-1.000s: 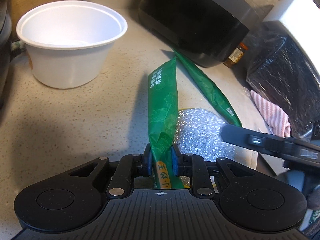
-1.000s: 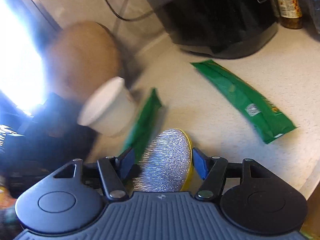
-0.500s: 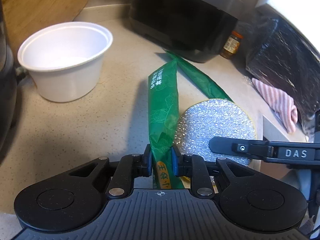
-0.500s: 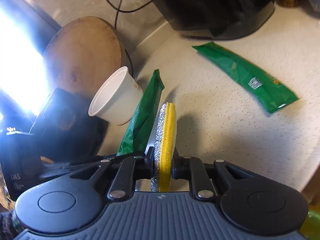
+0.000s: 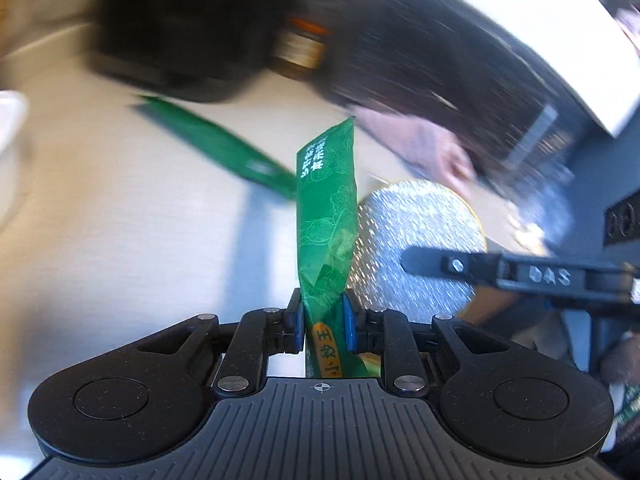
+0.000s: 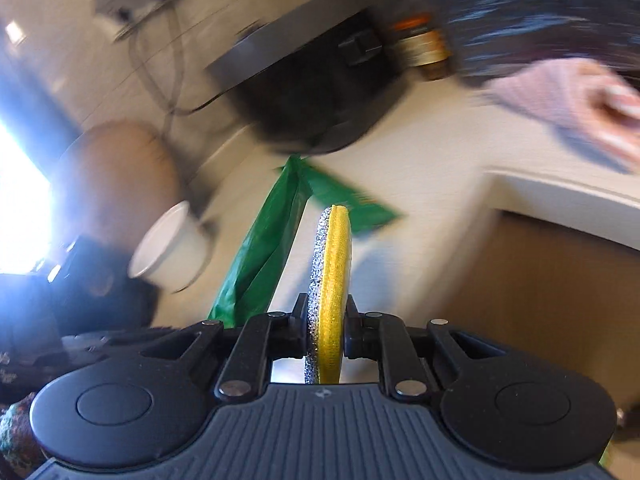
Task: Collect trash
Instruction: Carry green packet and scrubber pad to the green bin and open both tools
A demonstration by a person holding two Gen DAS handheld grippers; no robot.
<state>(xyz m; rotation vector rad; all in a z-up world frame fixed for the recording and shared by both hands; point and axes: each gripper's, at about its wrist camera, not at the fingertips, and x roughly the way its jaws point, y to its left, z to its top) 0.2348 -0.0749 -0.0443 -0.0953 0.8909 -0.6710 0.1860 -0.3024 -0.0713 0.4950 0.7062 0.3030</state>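
The left gripper (image 5: 322, 320) is clamped on a green wrapper (image 5: 326, 216), its blue pads pressing the lower part while the rest stands up above the jaws, lifted off the pale tabletop (image 5: 120, 240). The right gripper (image 6: 326, 320) pinches a round scouring pad (image 6: 332, 280) edge-on, yellow face to the right and silver face to the left; its jaws have just been closing and now press on the pad. From the left wrist view the pad's silver face shows just beside the held wrapper. A second green wrapper (image 5: 224, 148) lies flat on the tabletop, one end near a black appliance (image 5: 180, 40) at the back edge. A white cup (image 6: 168, 248) stands toward the left edge. The surroundings are blurred
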